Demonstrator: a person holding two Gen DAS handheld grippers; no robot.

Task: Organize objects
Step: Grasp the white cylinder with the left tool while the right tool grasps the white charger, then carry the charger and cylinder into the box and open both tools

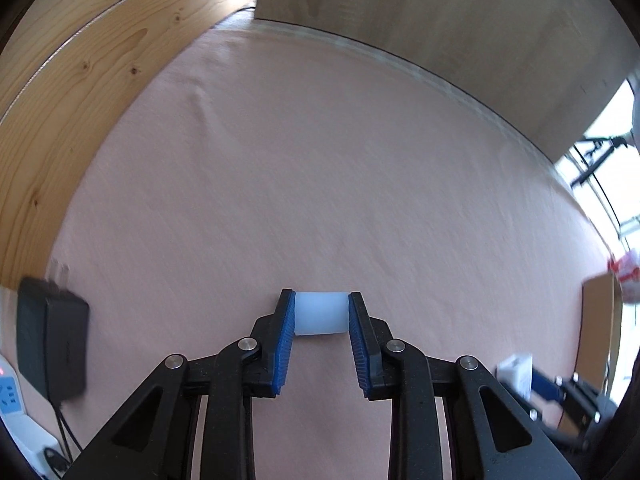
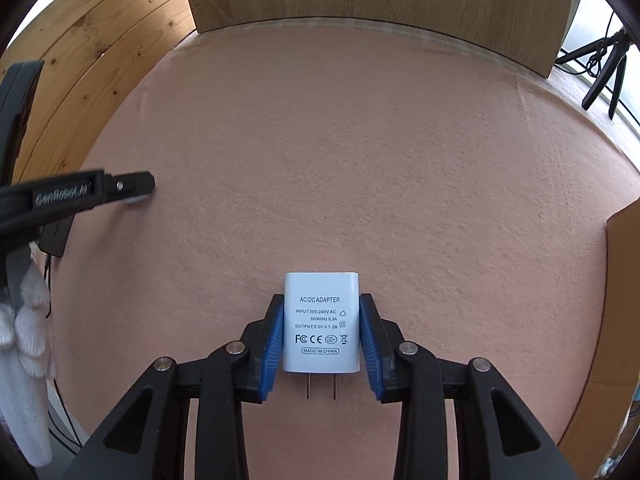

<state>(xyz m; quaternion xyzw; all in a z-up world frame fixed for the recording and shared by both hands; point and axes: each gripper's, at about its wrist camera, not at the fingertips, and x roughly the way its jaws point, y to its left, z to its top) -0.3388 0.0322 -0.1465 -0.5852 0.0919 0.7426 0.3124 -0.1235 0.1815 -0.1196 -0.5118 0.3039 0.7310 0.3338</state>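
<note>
White AC/DC adapter: rigid, light, smooth-sided; right gripper clamps its flat flanks, prongs rearward. Translucent plastic cylinder: light, likely slippery; left gripper pinches its ends.

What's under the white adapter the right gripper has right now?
Under the white adapter, held by the right gripper, only the pink cloth shows, around its edges and two prongs. Whatever lies directly beneath its body is covered, and whether it touches the cloth cannot be told.

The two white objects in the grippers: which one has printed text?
The AC/DC adapter in the right gripper; the white cylinder in the left gripper is plain.
</note>
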